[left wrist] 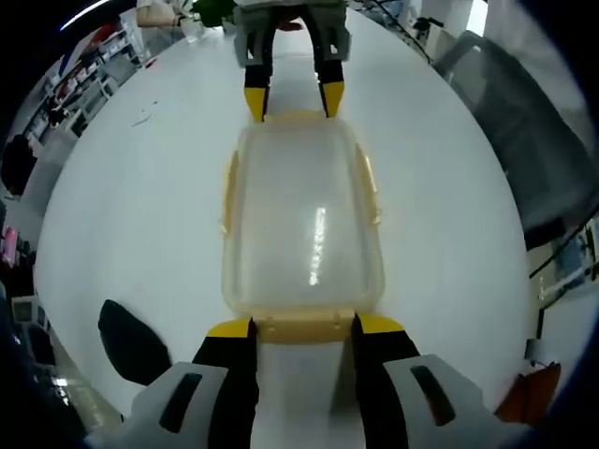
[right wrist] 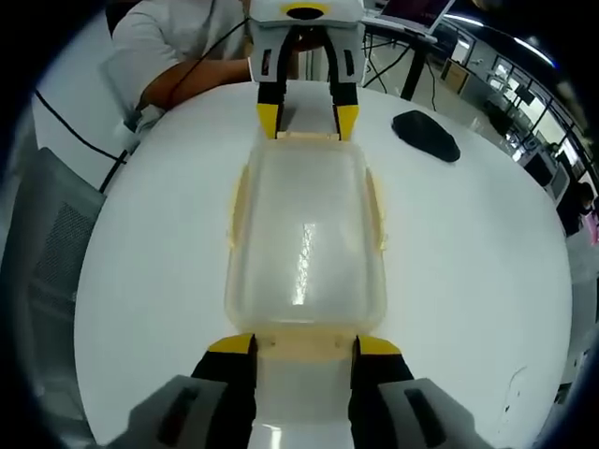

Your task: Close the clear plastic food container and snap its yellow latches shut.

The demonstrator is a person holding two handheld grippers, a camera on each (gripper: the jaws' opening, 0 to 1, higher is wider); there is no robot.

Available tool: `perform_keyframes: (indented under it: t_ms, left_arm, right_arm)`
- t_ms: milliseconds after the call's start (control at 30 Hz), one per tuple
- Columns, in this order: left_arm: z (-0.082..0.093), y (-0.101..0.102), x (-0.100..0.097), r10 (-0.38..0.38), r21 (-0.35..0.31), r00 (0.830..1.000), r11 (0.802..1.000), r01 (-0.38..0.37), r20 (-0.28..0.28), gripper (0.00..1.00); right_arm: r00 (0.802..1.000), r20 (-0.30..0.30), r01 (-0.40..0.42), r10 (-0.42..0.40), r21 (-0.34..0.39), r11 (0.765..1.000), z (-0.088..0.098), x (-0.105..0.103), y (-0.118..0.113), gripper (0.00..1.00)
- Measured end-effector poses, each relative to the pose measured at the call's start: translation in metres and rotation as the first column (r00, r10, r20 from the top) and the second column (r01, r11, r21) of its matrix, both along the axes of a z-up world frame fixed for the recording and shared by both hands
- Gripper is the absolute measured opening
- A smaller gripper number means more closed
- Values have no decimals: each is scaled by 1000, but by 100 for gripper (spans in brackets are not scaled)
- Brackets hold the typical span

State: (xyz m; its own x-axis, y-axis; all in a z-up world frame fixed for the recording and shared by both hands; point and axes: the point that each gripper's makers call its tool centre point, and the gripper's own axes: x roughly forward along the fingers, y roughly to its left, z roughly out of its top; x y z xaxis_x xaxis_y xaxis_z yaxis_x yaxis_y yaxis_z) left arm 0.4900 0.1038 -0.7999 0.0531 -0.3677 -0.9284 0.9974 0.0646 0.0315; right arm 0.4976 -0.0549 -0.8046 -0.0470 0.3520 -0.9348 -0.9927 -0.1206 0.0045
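The clear plastic food container (left wrist: 304, 220) (right wrist: 304, 234) lies flat on the white round table (left wrist: 140, 187) (right wrist: 468, 262) with its lid on. Yellow side latches (left wrist: 227, 192) (right wrist: 377, 210) run along both long edges. In the left gripper view my left gripper (left wrist: 304, 327) is open at the near end, its yellow-tipped jaws flanking the end latch (left wrist: 299, 329). My right gripper (left wrist: 293, 103) stands open at the far end. In the right gripper view the right gripper (right wrist: 305, 346) straddles its end latch (right wrist: 304, 344), and the left gripper (right wrist: 307, 122) sits opposite, open.
A black oval mouse-like object (left wrist: 131, 341) (right wrist: 426, 134) lies on the table beside the left gripper. A person in a white sleeve (right wrist: 178, 56) sits at the table edge. A grey mesh chair (right wrist: 47, 243) (left wrist: 524, 122) stands close to the rim.
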Motion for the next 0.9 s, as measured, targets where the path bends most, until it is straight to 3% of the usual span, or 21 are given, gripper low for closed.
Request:
perform_keyframes:
  t_ms: [200, 300, 500, 567, 733, 900]
  left_arm:
    - [0, 2, 2, 11, 3, 1000, 1000, -11, 7, 37]
    - [-1, 1, 1, 4, 53, 1000, 999, -6, 25, 37]
    - [0, 0, 0, 44, 26, 999, 999, -44, 15, 36]
    - [1, 2, -1, 35, 43, 999, 998, -36, 26, 36]
    - [3, 0, -11, 35, 63, 999, 997, -36, 10, 35]
    - [18, -2, -10, 44, 49, 999, 998, -45, 17, 35]
  right_arm:
    - [1000, 3, 10, -10, -8, 1000, -1, 1, 0, 35]
    - [1000, 4, 11, -10, -11, 1000, 0, 1, -1, 35]
    - [1000, 3, 13, -13, -12, 1000, 0, 0, -1, 35]
    - [999, -34, 23, -23, 0, 1000, 2, -5, -1, 35]
    - [1000, -9, 1, -1, 0, 1000, 12, -11, -3, 35]
    - [1000, -5, 6, -6, 16, 1000, 25, -11, -6, 35]
